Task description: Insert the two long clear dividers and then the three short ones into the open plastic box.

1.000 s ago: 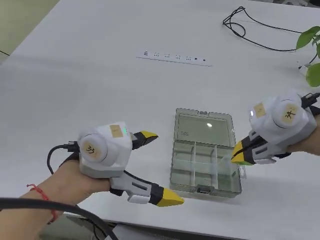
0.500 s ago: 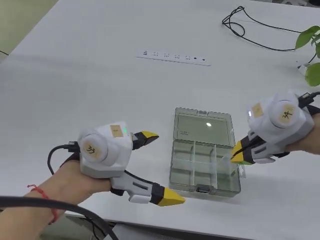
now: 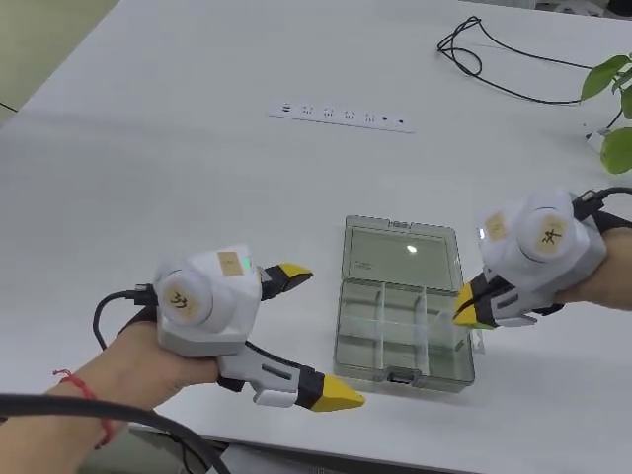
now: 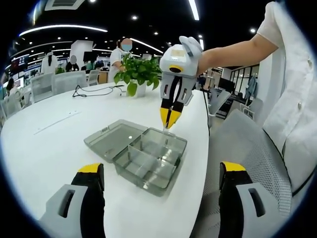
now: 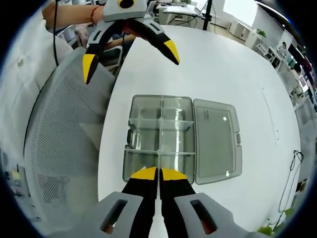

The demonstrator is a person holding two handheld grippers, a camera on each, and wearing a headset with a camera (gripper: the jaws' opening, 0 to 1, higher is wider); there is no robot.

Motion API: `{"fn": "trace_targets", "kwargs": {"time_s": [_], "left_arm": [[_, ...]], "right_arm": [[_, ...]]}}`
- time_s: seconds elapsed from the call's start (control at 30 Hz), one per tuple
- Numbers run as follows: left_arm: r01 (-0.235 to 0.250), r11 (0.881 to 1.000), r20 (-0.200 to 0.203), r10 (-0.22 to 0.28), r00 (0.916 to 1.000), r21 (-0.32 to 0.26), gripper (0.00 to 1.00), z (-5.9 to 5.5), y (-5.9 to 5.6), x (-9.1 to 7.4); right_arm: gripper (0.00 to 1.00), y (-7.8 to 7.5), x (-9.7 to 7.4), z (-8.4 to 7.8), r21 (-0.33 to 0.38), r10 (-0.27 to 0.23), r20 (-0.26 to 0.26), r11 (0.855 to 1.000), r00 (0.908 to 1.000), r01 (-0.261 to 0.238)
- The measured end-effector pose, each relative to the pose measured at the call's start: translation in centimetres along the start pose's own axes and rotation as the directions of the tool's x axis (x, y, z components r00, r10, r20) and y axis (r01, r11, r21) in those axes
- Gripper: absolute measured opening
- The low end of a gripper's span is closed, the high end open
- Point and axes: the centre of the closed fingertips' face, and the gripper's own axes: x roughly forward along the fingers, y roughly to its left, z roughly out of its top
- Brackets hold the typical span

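Observation:
The open clear plastic box [image 3: 342,348] lies near the table's front edge, its lid [image 3: 403,252] flat on the far side. Clear dividers stand inside and split it into compartments. My right gripper [image 3: 466,314] hangs over the box's right edge, shut on a short clear divider [image 3: 471,332] that points down at the box. In the right gripper view the shut jaws [image 5: 158,173] sit just above the box [image 5: 128,134]. My left gripper [image 3: 314,334] is left of the box, open and holding nothing. The left gripper view shows the right gripper [image 4: 168,119] above the box [image 4: 148,161].
A white power strip [image 3: 341,112] lies farther back, a black cable [image 3: 484,54] loops at the far right, and plant leaves [image 3: 617,109] reach in at the right edge. A grey mesh chair [image 5: 59,148] stands at the table's front edge. People stand in the background.
My right gripper has edged a little left, toward the box, still shut on the divider. The left gripper has stayed where it was, open.

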Motion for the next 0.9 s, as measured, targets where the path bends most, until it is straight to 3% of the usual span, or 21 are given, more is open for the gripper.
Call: {"fn": "trace_targets", "kwargs": {"time_s": [0.2,0.63,0.9], "left_arm": [[-0.002,1.000,0.001,0.002,1.0000,0.001,0.98,0.0,0.1,-0.1],[-0.003,1.000,0.006,0.003,1.0000,-0.001,0.98,0.1,0.0,0.0],[-0.005,1.000,-0.001,0.005,1.0000,-0.003,0.99,-0.1,0.0,-0.1]], "right_arm": [[0.02,0.4,0.0,0.3,0.055,0.023,0.042,0.998,0.9988,-0.025],[0.02,0.6,0.9,0.1,0.036,0.006,0.078,0.999,0.9970,-0.009],[0.03,0.0,2.0,-0.7,0.055,-0.009,0.096,0.998,0.9953,0.003]]}}
